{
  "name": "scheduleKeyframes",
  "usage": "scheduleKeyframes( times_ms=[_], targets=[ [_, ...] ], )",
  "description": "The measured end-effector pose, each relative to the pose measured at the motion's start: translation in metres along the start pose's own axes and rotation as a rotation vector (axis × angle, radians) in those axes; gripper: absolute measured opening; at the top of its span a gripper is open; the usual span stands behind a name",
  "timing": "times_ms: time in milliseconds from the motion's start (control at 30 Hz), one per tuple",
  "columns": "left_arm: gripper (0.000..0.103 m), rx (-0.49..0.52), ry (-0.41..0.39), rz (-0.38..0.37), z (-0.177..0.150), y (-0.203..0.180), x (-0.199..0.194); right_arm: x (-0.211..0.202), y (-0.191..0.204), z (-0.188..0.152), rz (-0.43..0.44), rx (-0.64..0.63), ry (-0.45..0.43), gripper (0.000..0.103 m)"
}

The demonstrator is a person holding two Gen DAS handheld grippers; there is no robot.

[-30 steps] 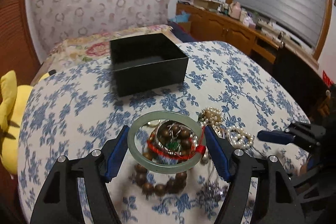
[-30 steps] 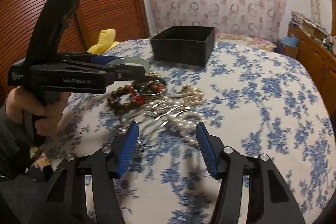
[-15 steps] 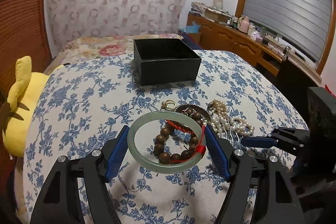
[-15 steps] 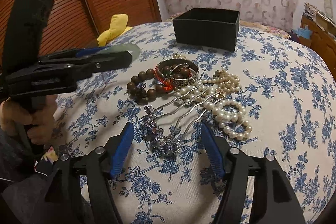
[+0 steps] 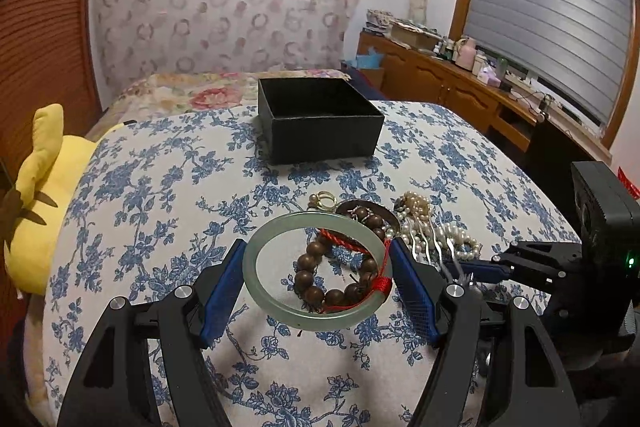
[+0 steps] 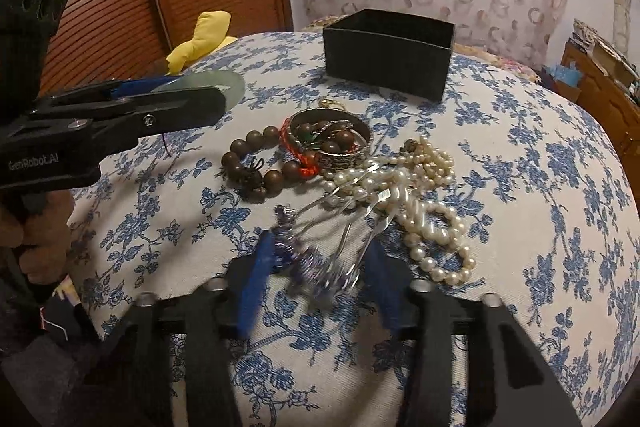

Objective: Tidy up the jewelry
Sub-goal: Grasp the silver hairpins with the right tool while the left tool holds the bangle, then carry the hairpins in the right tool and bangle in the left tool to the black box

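Inspection taken with the black box (image 5: 320, 119) as landmark; it stood open on the blue-floral cloth (image 5: 160, 187), and nothing showed inside it from either view.

1. Left gripper (image 5: 318, 271): clenched on the pale green bangle (image 5: 256, 267), 1 blue pad against each outer side of the ring, which was held roughly flat and clear of the cloth. The box lay straight ahead of this gripper, beyond the jewelry heap, with open cloth in between.

2. Right gripper (image 6: 316, 267): its jaws had just been closing, with the ornate head of the silver hair comb (image 6: 308, 263) between them. Motion blur hid the pads, so contact could not be confirmed; the tool was judged not yet gripping.

3. Comb position: on the near side of the heap from the box. Its long axis ran from the beaded head at the right gripper, along the tines, away toward the pearl strands (image 6: 432, 211) and roughly toward the box.

4. Remaining items between the grippers and the box: wooden bead bracelet (image 6: 256, 171), metal cuff (image 6: 340, 143) with a red cord, and a small gold ring (image 5: 323, 199) nearest the box.

5. Judgement: the left hand was the nearer to a deposit, needing only a forward carry over the heap. The tines overlapped the pearls, so lifting the comb risked dragging a strand
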State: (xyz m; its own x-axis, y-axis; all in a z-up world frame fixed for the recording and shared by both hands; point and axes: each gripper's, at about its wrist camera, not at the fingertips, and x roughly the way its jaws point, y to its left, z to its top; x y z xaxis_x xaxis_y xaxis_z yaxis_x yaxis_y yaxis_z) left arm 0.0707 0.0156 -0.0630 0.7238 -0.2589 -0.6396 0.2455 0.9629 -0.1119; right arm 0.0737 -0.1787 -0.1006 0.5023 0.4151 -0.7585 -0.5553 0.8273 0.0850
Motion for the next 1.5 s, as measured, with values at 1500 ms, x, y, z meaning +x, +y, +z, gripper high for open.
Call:
scheduleKeyframes(
  times_ms=[1500],
  targets=[
    [0.068,0.008,-0.019,0.000,0.013,-0.005,0.004,-0.081,-0.024,0.031,0.035,-0.038,-0.230,0.010]
  ],
)
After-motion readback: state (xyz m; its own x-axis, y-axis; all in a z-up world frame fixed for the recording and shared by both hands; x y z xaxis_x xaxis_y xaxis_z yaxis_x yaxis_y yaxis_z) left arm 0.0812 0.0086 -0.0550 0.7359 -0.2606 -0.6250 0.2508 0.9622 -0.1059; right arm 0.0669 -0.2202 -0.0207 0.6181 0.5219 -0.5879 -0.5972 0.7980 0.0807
